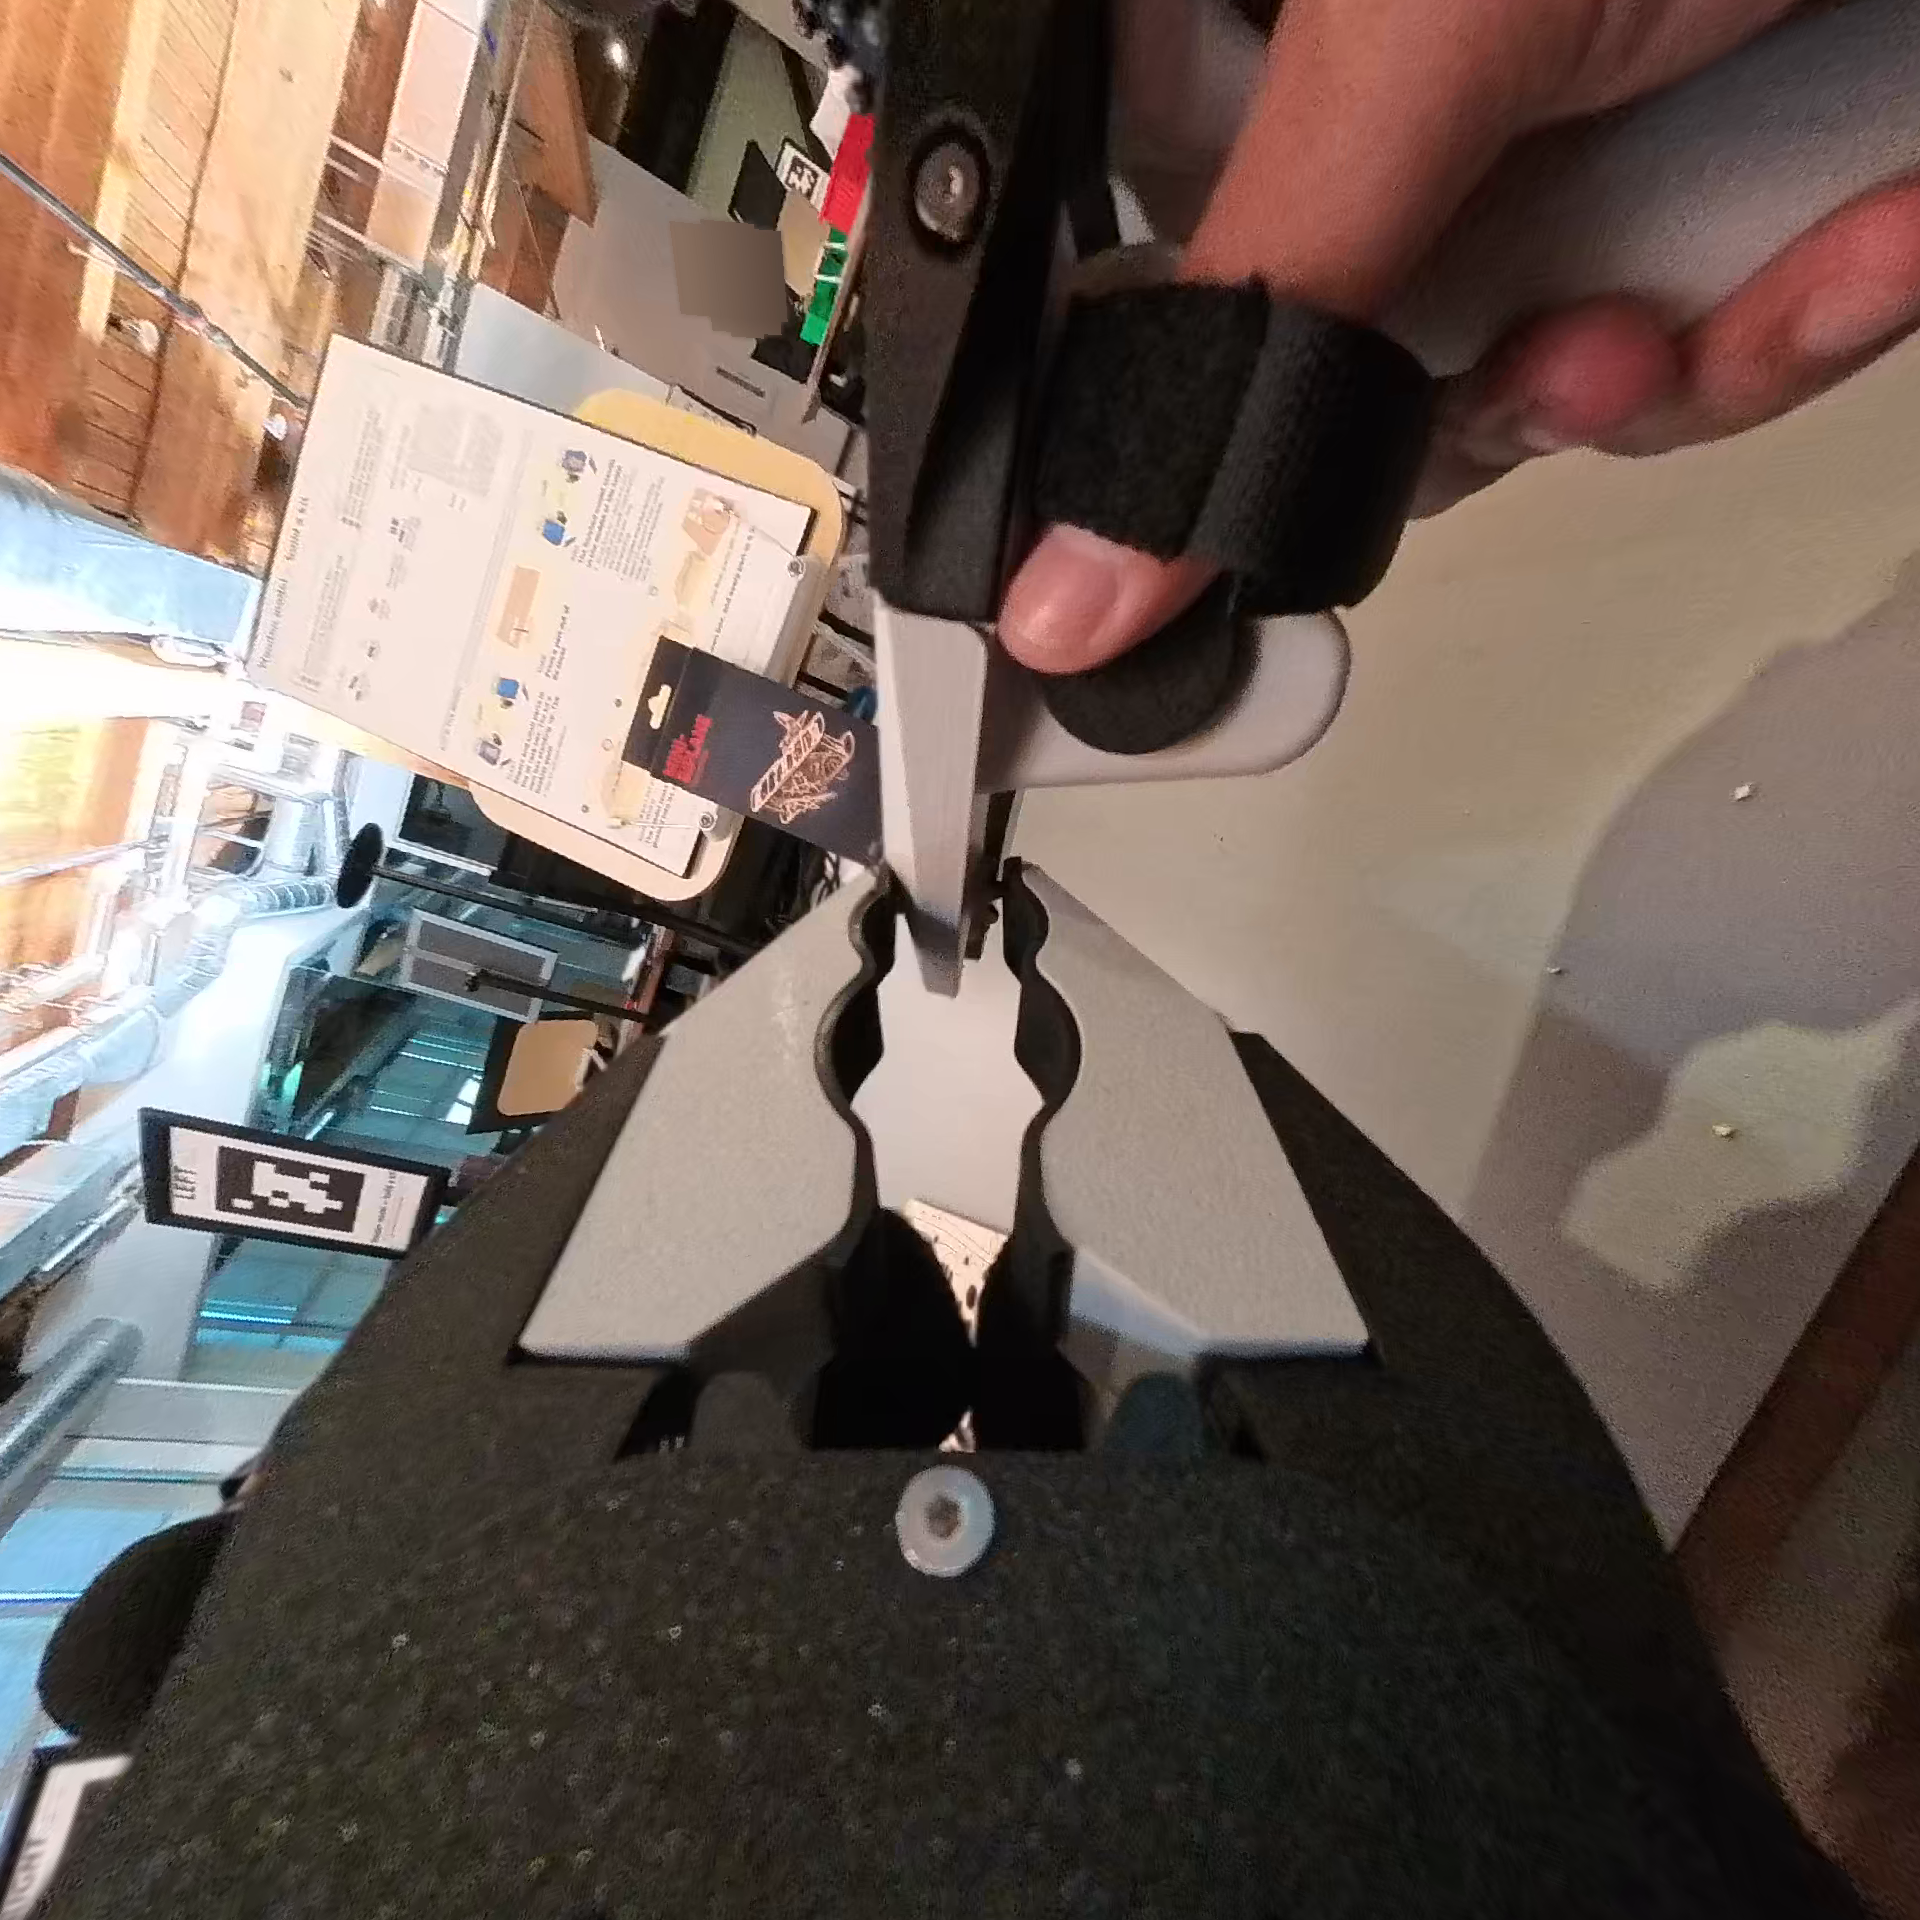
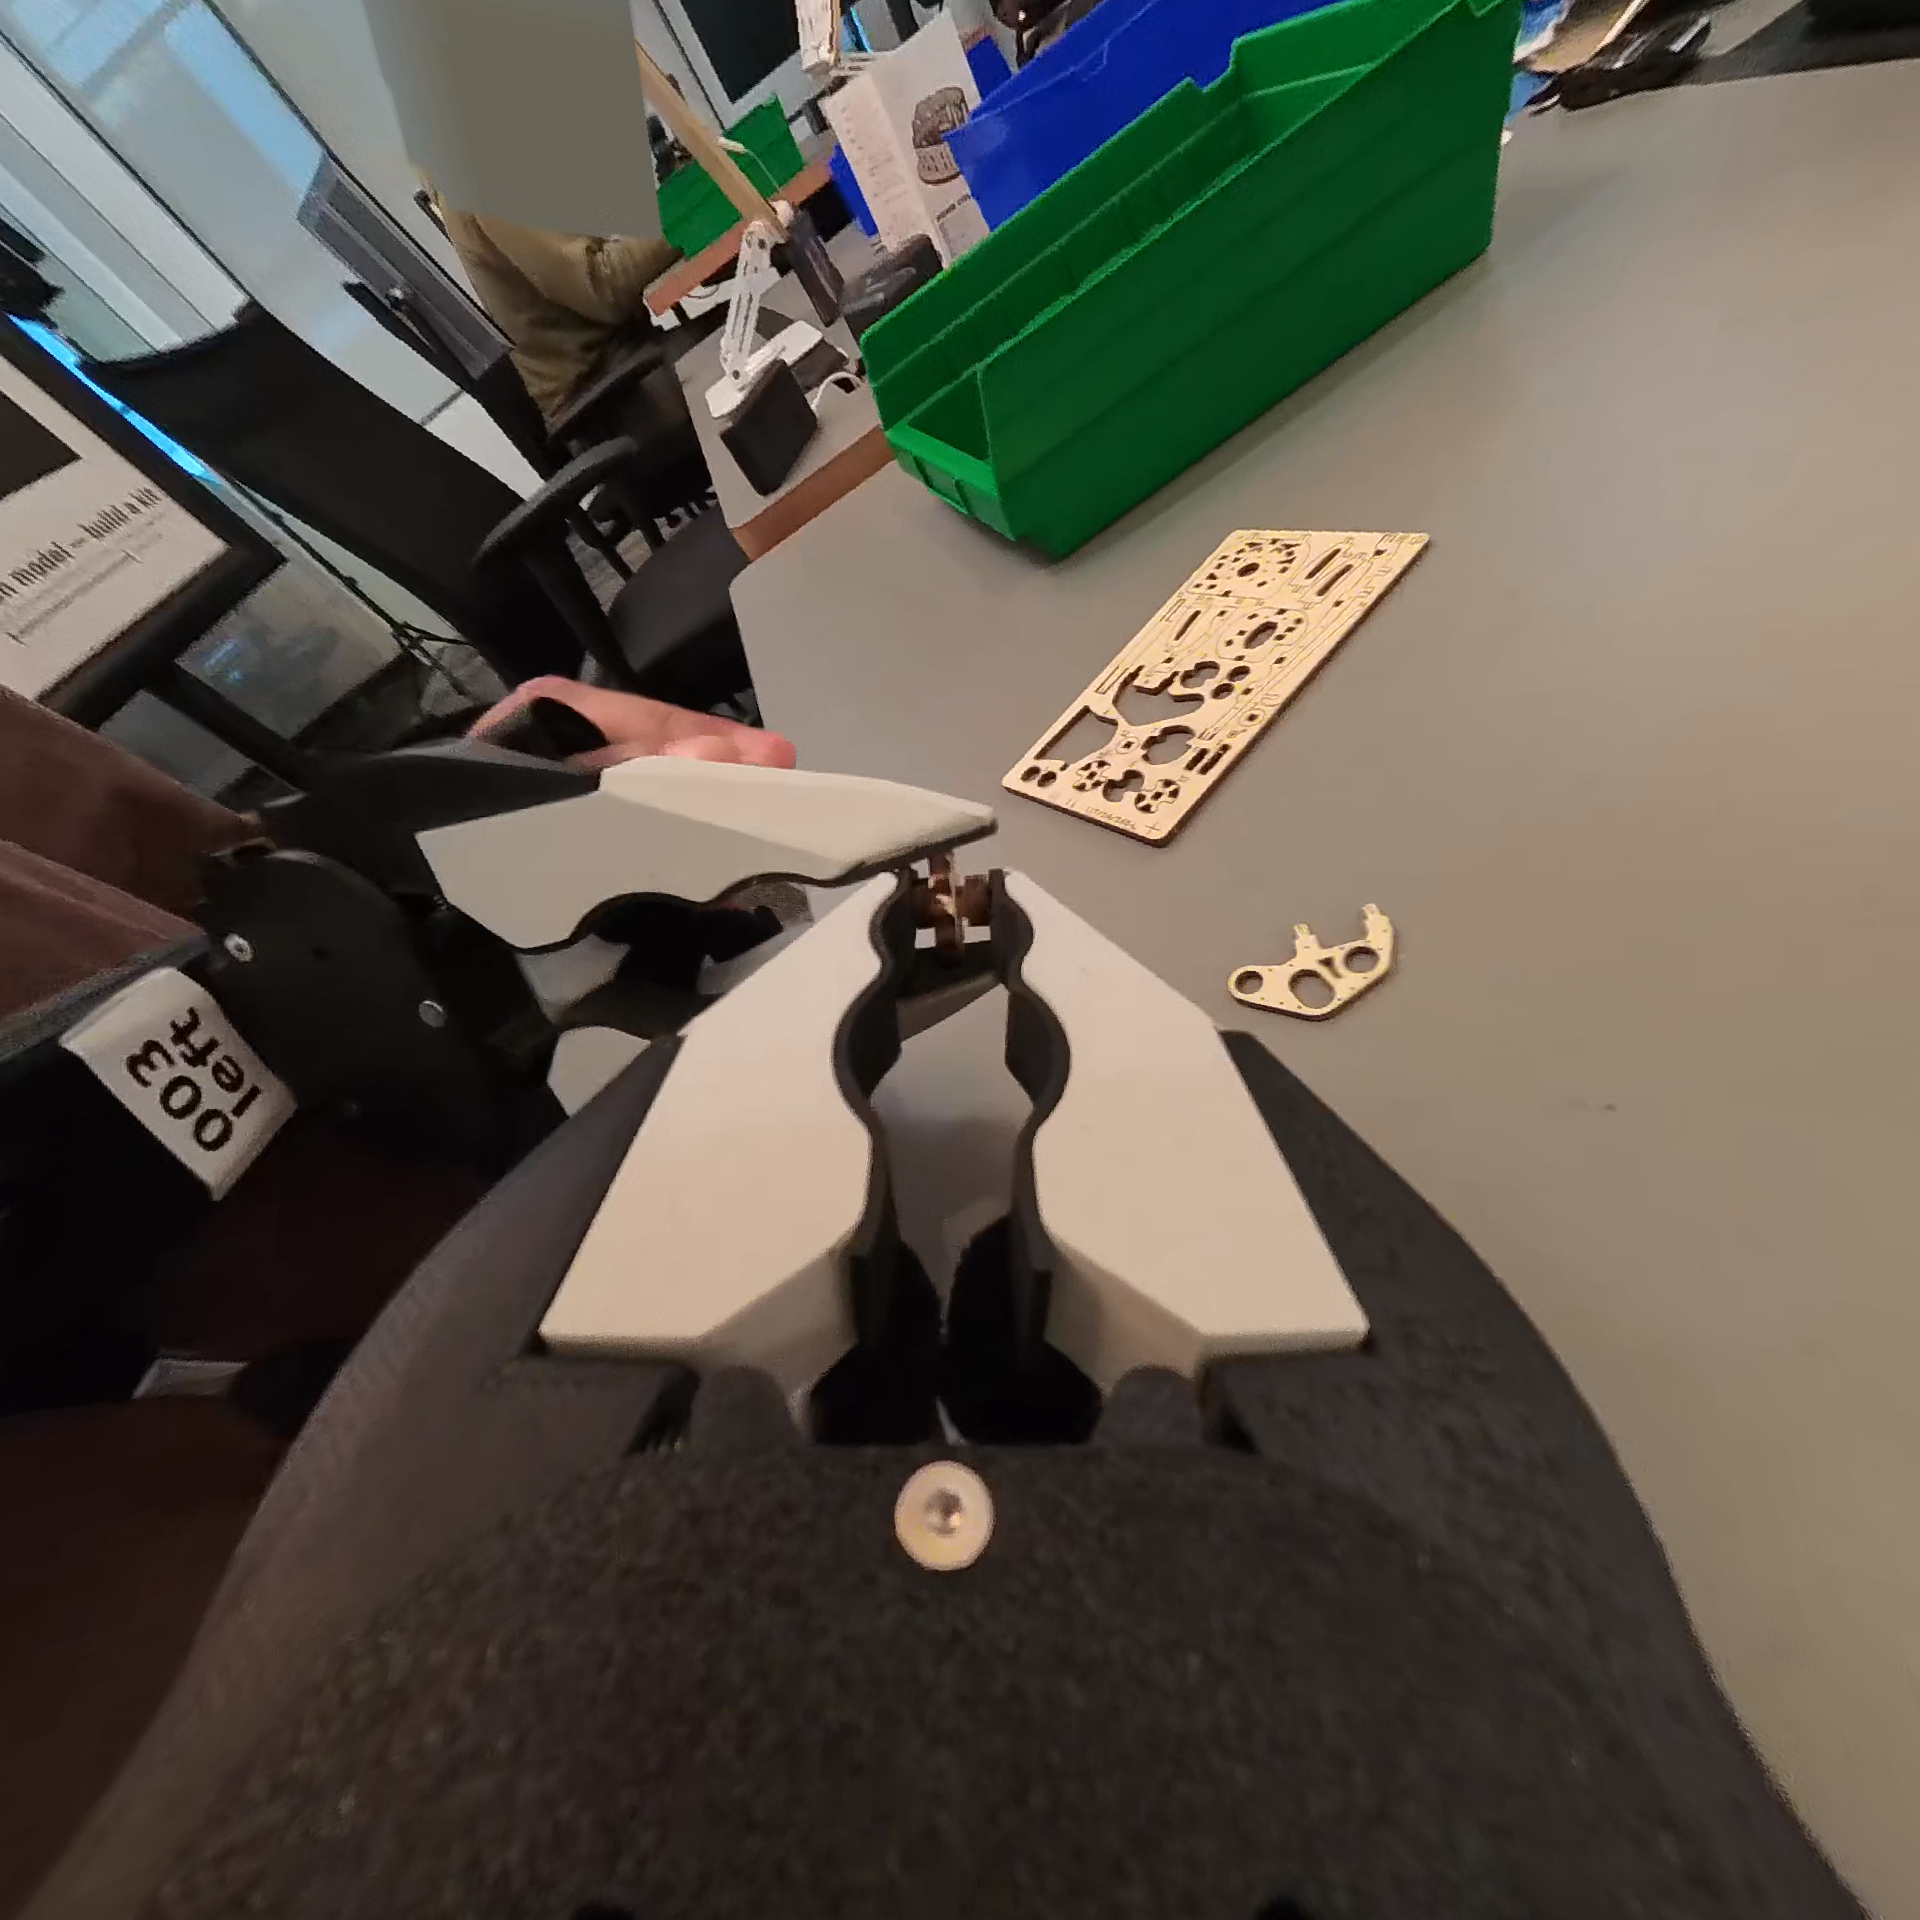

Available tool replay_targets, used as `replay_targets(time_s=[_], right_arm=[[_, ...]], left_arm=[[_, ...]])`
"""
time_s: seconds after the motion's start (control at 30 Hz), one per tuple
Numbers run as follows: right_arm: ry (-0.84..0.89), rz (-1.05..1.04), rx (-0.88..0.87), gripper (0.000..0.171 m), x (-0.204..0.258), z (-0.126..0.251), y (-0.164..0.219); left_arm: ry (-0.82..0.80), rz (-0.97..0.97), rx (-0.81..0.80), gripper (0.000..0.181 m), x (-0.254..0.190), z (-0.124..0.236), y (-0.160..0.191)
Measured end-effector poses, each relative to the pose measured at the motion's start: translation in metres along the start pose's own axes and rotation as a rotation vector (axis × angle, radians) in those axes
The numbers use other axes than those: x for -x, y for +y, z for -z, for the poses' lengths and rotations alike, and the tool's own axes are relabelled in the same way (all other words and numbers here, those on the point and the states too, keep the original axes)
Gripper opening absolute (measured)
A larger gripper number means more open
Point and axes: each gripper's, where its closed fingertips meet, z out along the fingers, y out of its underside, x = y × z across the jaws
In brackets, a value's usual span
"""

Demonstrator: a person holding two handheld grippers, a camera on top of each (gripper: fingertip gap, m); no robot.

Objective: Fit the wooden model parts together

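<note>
A small wooden assembly (image 2: 945, 914) is held in the air between my two grippers. My right gripper (image 2: 945, 891) is shut on it at the fingertips. My left gripper (image 2: 954, 864) comes in from the left, turned on its side, and its upper finger (image 2: 748, 821) presses on the assembly from above; its lower finger is mostly hidden. In the left wrist view my left gripper (image 1: 954, 902) is narrowly closed around the right gripper's fingertips (image 1: 940, 914) and a dark bit of the assembly (image 1: 989, 914). A hand (image 1: 1455, 208) holds the right gripper.
On the grey table (image 2: 1610, 1039) lie a wooden parts sheet with cut-outs (image 2: 1216, 686) and one loose flat wooden piece (image 2: 1314, 961). A green bin (image 2: 1195, 343) and a blue bin (image 2: 1091, 114) stand behind. An instruction sheet (image 1: 520, 582), a dark card (image 1: 758, 764) and a chair (image 2: 416, 488) are at the left.
</note>
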Motion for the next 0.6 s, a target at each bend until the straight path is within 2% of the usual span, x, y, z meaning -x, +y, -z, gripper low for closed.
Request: replay_targets(time_s=[0.13,0.33,0.6], right_arm=[[0.035,0.095,0.022,0.013,-0.002,0.002,0.003],[-0.021,0.112,0.037,0.013,0.006,0.001,0.007],[0.059,0.184,0.051,0.012,0.003,0.001,0.007]], left_arm=[[0.022,0.004,-0.013,0.018,-0.004,0.001,-0.001],[0.023,0.002,-0.050,0.018,-0.005,0.005,-0.011],[-0.006,-0.060,-0.040,0.018,-0.005,0.005,-0.011]])
